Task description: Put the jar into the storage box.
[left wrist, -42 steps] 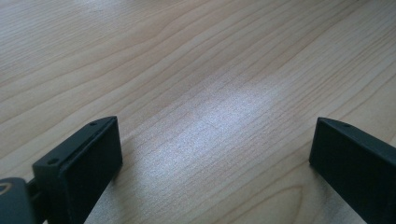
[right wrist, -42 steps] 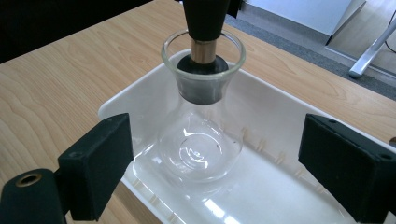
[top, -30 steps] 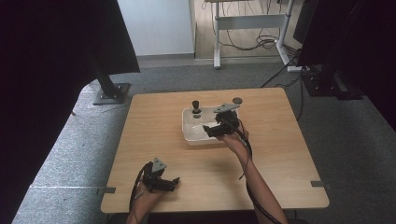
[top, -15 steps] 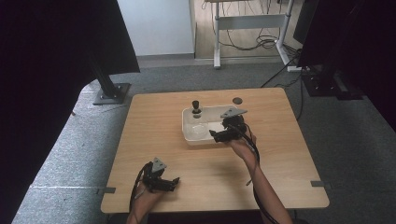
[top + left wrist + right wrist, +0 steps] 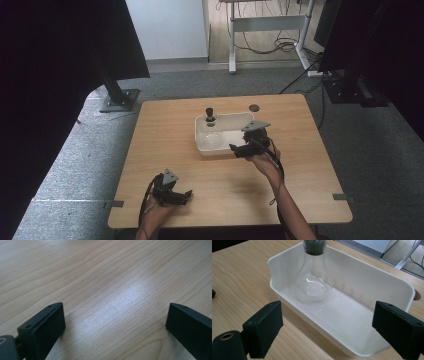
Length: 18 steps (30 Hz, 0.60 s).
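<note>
A white plastic tub (image 5: 235, 120) (image 5: 384, 280) stands at the table's middle back. Inside it, at its left end, a clear glass flask (image 5: 212, 135) (image 5: 313, 282) with a black stopper (image 5: 210, 112) stands upright. My right gripper (image 5: 236, 148) (image 5: 327, 327) hovers open over the tub's front right rim, jaws wide apart with nothing between them. Near the front left edge of the table, my left gripper (image 5: 186, 195) (image 5: 115, 325) is open just above bare wood.
The wooden table (image 5: 165, 135) has a round cable hole (image 5: 254, 107) behind the tub. Grey carpet surrounds the table, with a black stand base (image 5: 119, 100) at the back left and a desk frame with cables (image 5: 270, 30) behind.
My right gripper has drawn back from over the tub toward the front, now at its front right rim. The left gripper has stayed in place.
</note>
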Tool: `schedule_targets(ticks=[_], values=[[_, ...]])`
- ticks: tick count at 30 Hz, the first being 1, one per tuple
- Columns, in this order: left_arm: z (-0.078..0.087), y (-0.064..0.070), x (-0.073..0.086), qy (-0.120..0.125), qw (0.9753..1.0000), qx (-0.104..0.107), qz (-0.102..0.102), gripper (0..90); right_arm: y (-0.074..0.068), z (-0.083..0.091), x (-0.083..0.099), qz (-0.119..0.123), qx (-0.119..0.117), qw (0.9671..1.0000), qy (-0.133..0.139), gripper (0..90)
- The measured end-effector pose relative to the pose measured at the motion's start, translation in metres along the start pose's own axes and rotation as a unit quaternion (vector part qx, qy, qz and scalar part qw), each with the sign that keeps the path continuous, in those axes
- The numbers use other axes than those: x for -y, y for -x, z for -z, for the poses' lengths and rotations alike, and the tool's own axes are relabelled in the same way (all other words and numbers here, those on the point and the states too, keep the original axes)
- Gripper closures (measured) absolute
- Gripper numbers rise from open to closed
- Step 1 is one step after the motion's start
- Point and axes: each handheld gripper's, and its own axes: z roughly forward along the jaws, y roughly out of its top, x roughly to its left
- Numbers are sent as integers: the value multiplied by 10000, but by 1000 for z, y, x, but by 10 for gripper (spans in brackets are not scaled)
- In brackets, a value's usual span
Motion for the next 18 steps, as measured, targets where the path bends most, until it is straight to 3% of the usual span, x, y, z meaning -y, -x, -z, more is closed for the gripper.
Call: schedule_targets(ticks=[18], values=[[0,0,0,-2,10000,-9,-9,21,6,22,24,-112,112,9999,-25,91]])
